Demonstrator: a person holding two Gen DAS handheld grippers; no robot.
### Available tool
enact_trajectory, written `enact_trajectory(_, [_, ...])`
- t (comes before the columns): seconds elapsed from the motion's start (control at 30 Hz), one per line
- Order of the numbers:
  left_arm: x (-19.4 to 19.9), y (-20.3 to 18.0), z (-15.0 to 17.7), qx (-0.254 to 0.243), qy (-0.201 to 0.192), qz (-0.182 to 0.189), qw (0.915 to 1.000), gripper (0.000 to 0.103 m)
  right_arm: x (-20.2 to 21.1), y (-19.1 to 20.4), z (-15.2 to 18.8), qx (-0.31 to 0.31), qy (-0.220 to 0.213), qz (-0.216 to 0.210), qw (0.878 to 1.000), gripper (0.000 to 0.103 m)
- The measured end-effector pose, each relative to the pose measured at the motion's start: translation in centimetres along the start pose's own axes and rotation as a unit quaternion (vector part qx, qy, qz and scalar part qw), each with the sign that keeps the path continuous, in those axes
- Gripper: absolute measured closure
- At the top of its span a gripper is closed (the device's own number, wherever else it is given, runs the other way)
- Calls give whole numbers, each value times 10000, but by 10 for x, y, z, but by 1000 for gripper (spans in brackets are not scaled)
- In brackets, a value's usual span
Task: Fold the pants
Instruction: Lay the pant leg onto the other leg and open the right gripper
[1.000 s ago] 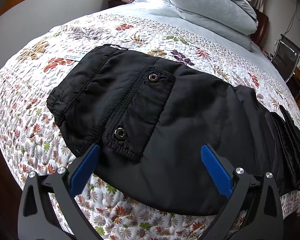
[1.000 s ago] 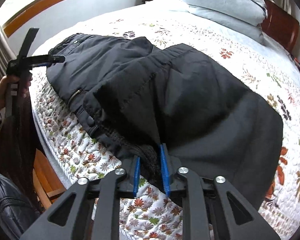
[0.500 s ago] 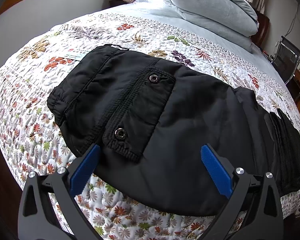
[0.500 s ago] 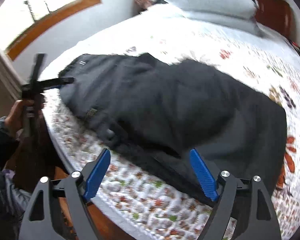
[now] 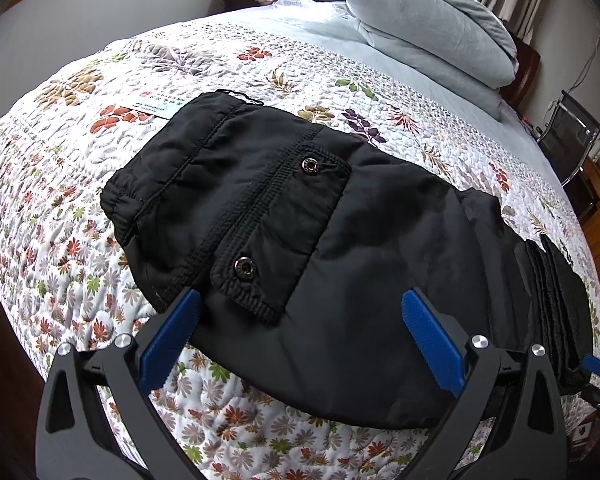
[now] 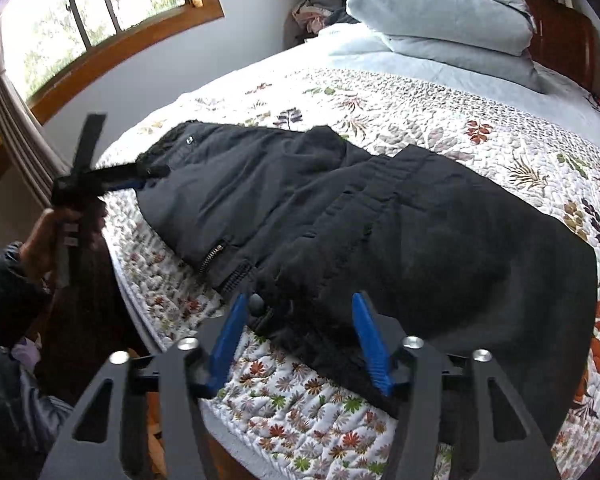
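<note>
the pants [image 5: 340, 264] lie flat on the quilt [image 5: 80, 208], close to its near edge and well short of the pillows [image 5: 428, 28]. judging from how they lie, the fold is partly done: the legs look doubled lengthwise, and at the cuff end a layer sits stacked on top, seen in the right wrist view as a raised flap [image 6: 380, 216] with a stitched edge. what is probably left is one more fold toward the waistband [image 5: 124, 200] and some smoothing.

the left gripper [image 5: 300, 340] hovers over the near edge of the pants with its fingers [image 5: 168, 332] spread wide and nothing between them. the right gripper [image 6: 300, 340] is at the cuff end, its jaws parted about halfway; dark cloth bunches between the blue pads [image 6: 370, 340], but they do not look pressed onto it, so i judge it holds nothing.

the cloth is black, smooth and slightly shiny, like padded nylon, with a gathered elastic waistband, a flap pocket [image 5: 284, 236] with two metal snaps, and a metal zipper [image 6: 212, 256]. the cuff end [image 5: 552, 292] looks ribbed and thick. the quilt is white, stitched in small puffs, printed with leaves and flowers. a small card [image 5: 156, 104] lies just beyond the waistband.
</note>
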State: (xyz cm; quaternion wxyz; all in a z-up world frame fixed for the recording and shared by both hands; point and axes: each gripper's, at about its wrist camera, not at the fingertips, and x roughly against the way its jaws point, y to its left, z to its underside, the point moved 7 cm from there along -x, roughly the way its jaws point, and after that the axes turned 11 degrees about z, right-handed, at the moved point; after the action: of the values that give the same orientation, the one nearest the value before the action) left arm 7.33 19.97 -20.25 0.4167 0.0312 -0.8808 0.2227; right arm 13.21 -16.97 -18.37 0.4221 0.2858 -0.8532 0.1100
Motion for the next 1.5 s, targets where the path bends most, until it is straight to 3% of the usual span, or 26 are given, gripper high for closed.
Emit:
enact_trajectory(0.13, [1,-2,-1,-54,7,-38,10000,3,-16,-1,2,-28,184,106,9998,75])
enact_trajectory(0.2, [2,-2,0,-104,16,-60,9999,3,-18,0,2,-57,211,38,9998,81])
enact_trajectory(0.33, [8,-6,0,-250,-30,-147,9996,3,-17,5,3,101,215,56,9997,82])
enact_trajectory(0.47, [19,-7,-1,-287,-125,-176,9994,3,-25,7,7,151,347,61,9993,82])
enact_trajectory(0.63, [35,12,-1,29,-178,-178,9997,3,-19,10,4,-98,279,-244,9993,60])
enact_trajectory(0.83, [58,57,0,1061,-497,-19,9931,3,7,6,-9,-456,-67,-550,9974,60])
enact_trajectory(1.03, [55,76,4,1339,-471,-111,9898,3,20,-20,-16,-812,-226,-402,9956,60])
enact_trajectory(1.13, [47,76,3,1490,-398,95,9880,3,23,-37,-12,-1015,-217,-248,9943,59])
enact_trajectory(1.27, [40,77,1,1992,-427,576,9773,3,25,-59,-4,-1276,-191,-50,9916,57])
enact_trajectory(1.5, [29,84,4,2674,-458,882,9584,3,29,-83,4,-1499,-195,162,9884,55])
